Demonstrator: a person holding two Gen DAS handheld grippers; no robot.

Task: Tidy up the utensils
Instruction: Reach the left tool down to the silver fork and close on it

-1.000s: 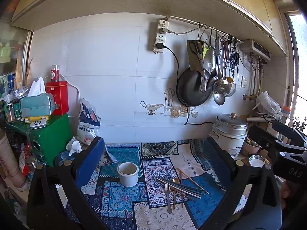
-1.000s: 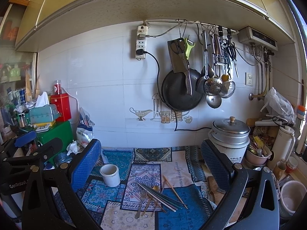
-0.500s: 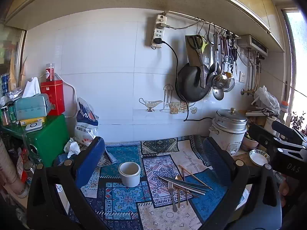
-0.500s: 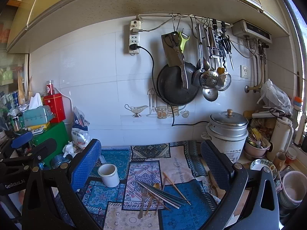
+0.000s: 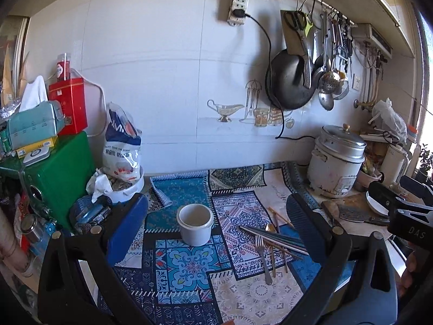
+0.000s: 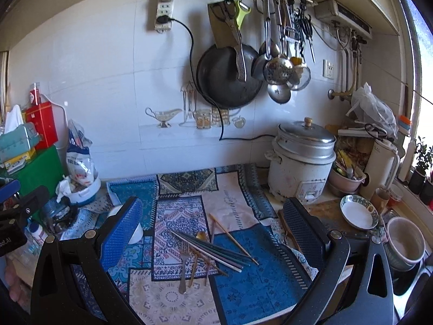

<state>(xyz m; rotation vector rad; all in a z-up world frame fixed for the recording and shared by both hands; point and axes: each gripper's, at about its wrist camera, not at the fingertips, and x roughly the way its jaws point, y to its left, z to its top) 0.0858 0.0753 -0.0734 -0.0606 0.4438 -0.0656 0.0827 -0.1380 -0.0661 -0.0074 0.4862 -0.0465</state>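
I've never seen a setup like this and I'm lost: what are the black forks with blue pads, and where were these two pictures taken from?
They are handheld tongs; a person carries one in each hand, each with a camera looking along its fingers. One picture is from the left tongs, the other from the right tongs. Both are open and hold nothing. They face a kitchen counter covered by a patterned mat. On it stand a white cup and a loose pile: a fork, chopsticks and a gold spoon. A rice cooker stands behind.
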